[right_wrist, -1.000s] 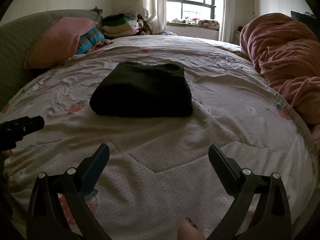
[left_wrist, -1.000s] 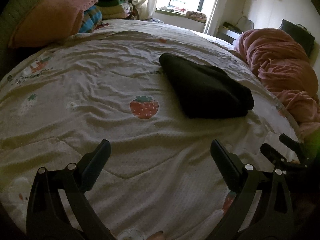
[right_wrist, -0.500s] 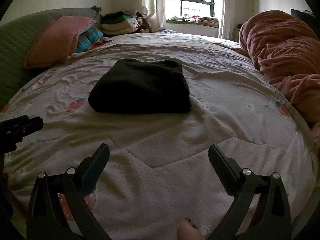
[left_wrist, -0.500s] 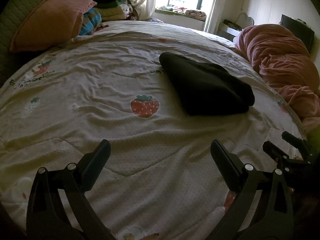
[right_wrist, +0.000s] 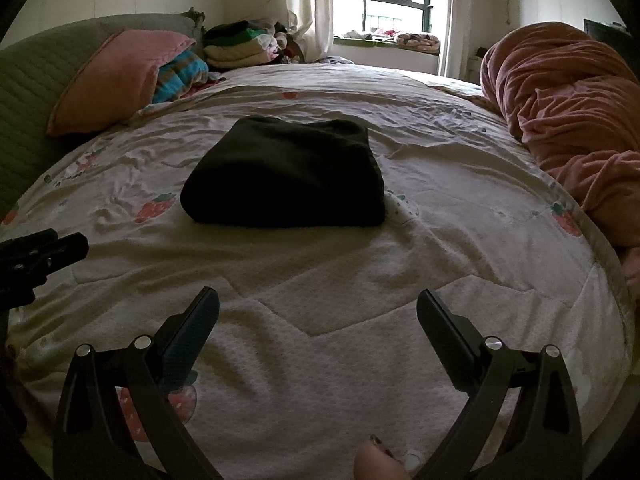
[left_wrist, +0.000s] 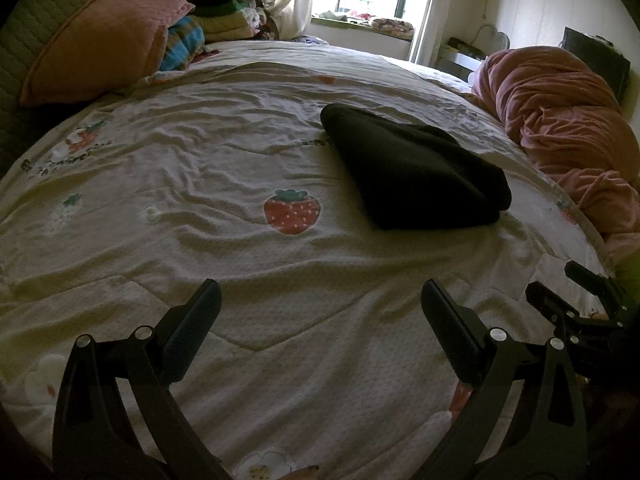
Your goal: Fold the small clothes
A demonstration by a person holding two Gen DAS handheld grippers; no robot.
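On the far left we see a green headboard [right_wrist: 28,92] with a pink pillow [right_wrist: 116,76] leaning on it. Beside the pillow is a striped blue cloth [right_wrist: 180,76], and behind that a stack of folded clothes [right_wrist: 240,46] near the window [right_wrist: 380,12].

In the middle of the strawberry bedspread [right_wrist: 360,280] lies the black folded garment [right_wrist: 284,172], flat and alone. Nothing covers it. A strawberry print [left_wrist: 292,211] sits just beside it on its left.

Our left gripper [left_wrist: 320,304] hangs over the bedspread with its jaws wide apart and nothing in them. Our right gripper [right_wrist: 318,312] is the same, wide and empty, facing the garment from the near side. Both are well apart from it.

On the right, a big pink blanket [right_wrist: 568,112] is piled along the bed's edge.
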